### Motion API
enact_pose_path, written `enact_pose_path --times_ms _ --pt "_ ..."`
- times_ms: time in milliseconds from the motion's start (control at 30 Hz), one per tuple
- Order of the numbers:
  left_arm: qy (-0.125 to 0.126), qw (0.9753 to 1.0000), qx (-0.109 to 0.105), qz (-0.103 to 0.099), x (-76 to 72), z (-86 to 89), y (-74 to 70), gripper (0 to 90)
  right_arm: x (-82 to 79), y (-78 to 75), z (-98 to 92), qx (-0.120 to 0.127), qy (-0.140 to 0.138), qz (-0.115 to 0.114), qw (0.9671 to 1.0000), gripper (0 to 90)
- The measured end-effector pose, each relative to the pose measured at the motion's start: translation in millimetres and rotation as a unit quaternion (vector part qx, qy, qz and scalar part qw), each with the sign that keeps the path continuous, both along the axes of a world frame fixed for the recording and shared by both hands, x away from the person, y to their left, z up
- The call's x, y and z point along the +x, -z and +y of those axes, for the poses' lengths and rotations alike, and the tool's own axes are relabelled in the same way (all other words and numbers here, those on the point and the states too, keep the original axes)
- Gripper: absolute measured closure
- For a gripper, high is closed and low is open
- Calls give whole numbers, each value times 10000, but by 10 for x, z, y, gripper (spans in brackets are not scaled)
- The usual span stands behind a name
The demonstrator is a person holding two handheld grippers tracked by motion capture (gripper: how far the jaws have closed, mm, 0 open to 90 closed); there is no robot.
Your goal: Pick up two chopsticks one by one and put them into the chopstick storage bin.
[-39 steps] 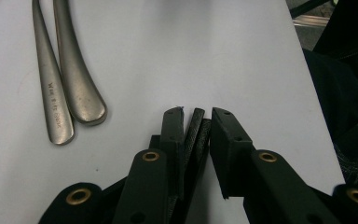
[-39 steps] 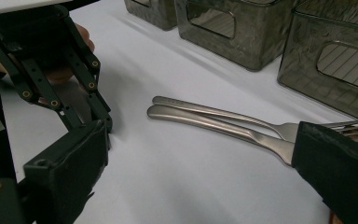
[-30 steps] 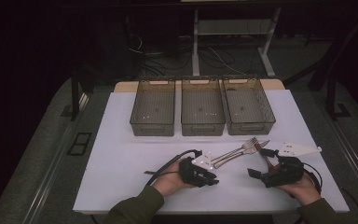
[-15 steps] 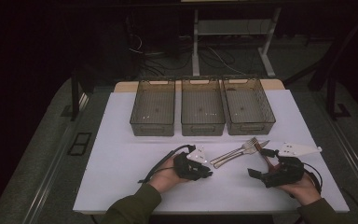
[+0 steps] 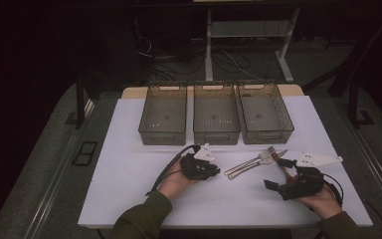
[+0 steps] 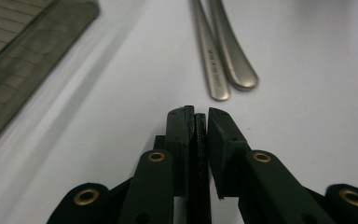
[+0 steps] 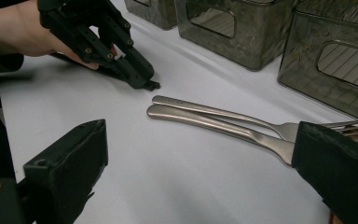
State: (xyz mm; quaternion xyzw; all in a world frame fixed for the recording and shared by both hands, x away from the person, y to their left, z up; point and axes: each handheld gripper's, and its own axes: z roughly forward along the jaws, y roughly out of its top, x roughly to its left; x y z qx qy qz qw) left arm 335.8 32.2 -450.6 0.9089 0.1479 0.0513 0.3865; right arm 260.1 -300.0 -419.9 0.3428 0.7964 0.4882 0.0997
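Left hand: we see the left hand low on the table, forearm coming up from the bottom edge, its left gripper aimed sideways toward the cutlery.
Left jaws: we find them closed together with nothing between them; the two handle ends lie just ahead of the tips, apart from them.
Right hand: we see the right hand cupping the right gripper from below, pointed back across the table toward the other hand.
Right jaws: we find them spread wide, empty, one on either side of the cutlery without touching it.
Cutlery: we count two steel pieces lying side by side between the two grippers, a fork among them; the second piece has its head hidden behind the right jaw.
Gripper views: we read stamped lettering on one handle from the left one; the right one shows a reddish-brown bit under the fork tines.
Table: we see a white sheet covering it.
Bins: three smoky clear bins stand in a row beyond the jaws.
Room: dark floor with cables and a white stand.
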Motion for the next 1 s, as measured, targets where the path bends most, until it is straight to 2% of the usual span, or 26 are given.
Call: enact_pose_path --times_ms 33,100,167,200,300,433,467,567,700,800,933,1000 --pt "13 10000 45 -15 22 5 -4 773 0 0 0 2 2 -1 10000 31" --pt "-150 9999 -58 -8 46 -20 8 773 1 1 0 -2 -1 -1 10000 31" --pt "-154 9999 -52 -8 53 -23 9 773 0 1 0 -3 -4 -2 10000 31" --pt "-83 9999 49 -38 65 -14 0 773 -5 -2 0 11 -3 19 10000 31" --pt "-109 9999 28 -24 61 -13 2 769 -1 -2 -5 9 -7 -16 10000 31" --pt "-232 9995 -177 86 45 -5 -14 640 -5 -5 -3 8 -11 -20 10000 31" --pt "-221 9995 -206 90 41 9 -33 640 -5 -5 -3 8 -11 -20 10000 31" --pt "-279 9991 -304 126 10 71 -110 552 -11 -10 -6 20 -7 1 10000 31" --pt "-383 9983 -423 143 -81 209 -196 464 -15 -13 -11 31 1 4 10000 31" --pt "-462 9977 -459 173 -144 394 -250 462 -16 -14 -11 35 0 0 10000 31" --pt "-673 9966 -463 110 -227 633 -255 510 -17 -13 -8 28 -1 6 10000 31" --pt "-781 9957 -498 79 -274 747 -259 562 -18 -13 -7 33 1 7 10000 31"
